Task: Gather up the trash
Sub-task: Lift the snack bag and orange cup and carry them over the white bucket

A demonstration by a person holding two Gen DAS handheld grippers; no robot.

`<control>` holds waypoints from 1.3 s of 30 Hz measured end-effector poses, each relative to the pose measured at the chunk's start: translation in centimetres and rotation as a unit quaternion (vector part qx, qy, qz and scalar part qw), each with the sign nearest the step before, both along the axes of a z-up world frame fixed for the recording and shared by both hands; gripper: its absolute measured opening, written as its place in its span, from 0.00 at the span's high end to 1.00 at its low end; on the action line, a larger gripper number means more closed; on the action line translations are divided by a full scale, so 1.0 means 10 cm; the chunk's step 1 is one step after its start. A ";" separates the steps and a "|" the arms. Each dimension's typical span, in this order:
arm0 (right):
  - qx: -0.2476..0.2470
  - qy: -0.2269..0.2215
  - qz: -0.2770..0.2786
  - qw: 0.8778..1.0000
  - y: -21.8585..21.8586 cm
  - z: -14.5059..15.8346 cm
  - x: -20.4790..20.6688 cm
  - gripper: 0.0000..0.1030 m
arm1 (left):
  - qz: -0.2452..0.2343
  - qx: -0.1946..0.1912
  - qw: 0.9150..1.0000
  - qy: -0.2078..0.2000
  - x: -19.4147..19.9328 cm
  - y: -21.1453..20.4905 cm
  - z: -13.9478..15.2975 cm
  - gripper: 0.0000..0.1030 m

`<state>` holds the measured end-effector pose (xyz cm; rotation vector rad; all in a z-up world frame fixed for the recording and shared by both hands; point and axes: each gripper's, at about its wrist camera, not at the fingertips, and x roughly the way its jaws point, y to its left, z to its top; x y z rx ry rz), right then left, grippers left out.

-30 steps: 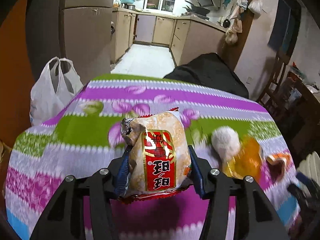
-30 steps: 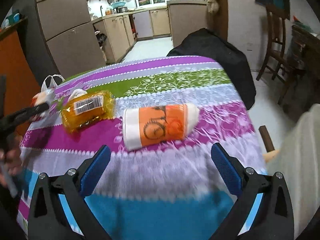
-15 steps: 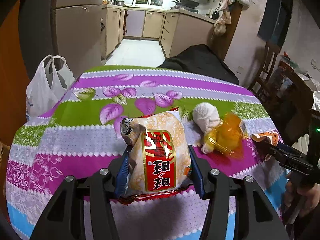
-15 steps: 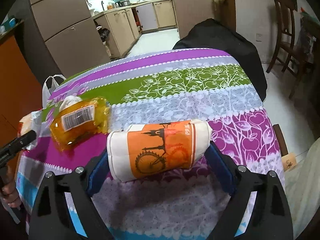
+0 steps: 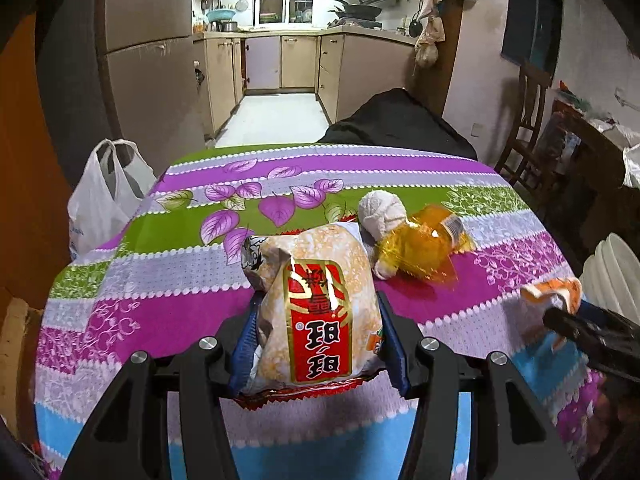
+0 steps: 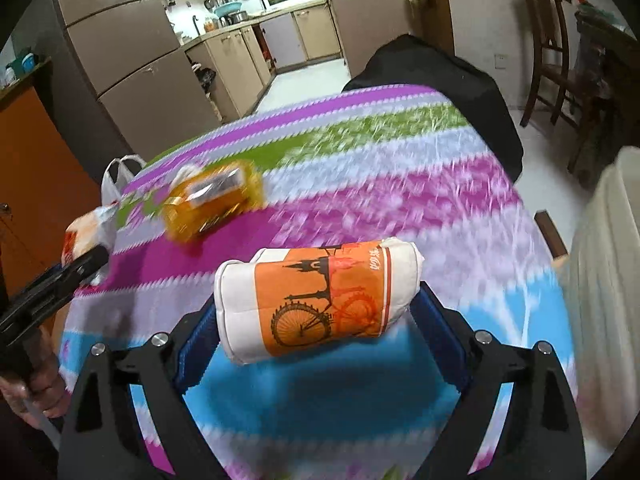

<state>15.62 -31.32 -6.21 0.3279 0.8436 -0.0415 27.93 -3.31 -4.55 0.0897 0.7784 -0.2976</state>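
My left gripper (image 5: 318,320) is shut on a puffed snack bag (image 5: 316,312) with a red label and holds it above the table. My right gripper (image 6: 316,312) is shut on an orange-and-white paper cup (image 6: 320,300) printed with a bicycle, lifted above the striped tablecloth (image 6: 400,184). A crumpled yellow wrapper (image 5: 420,246) and a white paper ball (image 5: 380,210) lie on the cloth; the wrapper also shows in the right wrist view (image 6: 216,200). The cup and right gripper show at the right edge of the left wrist view (image 5: 560,300).
A white plastic bag (image 5: 104,196) hangs at the table's left edge. A black-covered seat (image 5: 400,124) stands behind the table. A wooden chair (image 5: 528,120) stands at the right, kitchen cabinets (image 5: 280,60) at the back.
My right gripper closed on the paper cup and lifted it off the cloth. My left gripper still holds the snack bag and shifted its view slightly.
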 end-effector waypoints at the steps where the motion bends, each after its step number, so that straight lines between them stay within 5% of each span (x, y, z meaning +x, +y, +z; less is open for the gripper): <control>1: 0.003 0.002 0.007 1.000 0.05 0.00 -0.05 0.16 | 0.001 0.006 1.000 -0.003 -0.03 0.00 0.00 0.47; 7: 0.000 0.012 0.057 0.998 0.39 0.03 -0.30 0.16 | -0.002 0.036 0.999 -0.018 -0.27 -0.03 0.03 0.47; 16: -0.046 -0.019 0.032 0.998 0.14 0.45 -0.64 0.16 | -0.021 0.071 0.995 -0.071 -0.53 -0.30 0.29 0.47; 28: -0.122 -0.027 -0.034 0.992 -0.58 1.02 -1.12 0.16 | -0.121 0.078 0.980 -0.136 -0.80 -1.35 0.76 0.47; 39: -0.138 -0.002 -0.106 0.985 -1.29 1.14 -1.48 0.16 | -0.213 0.065 0.962 -0.157 -1.20 -2.43 0.94 0.47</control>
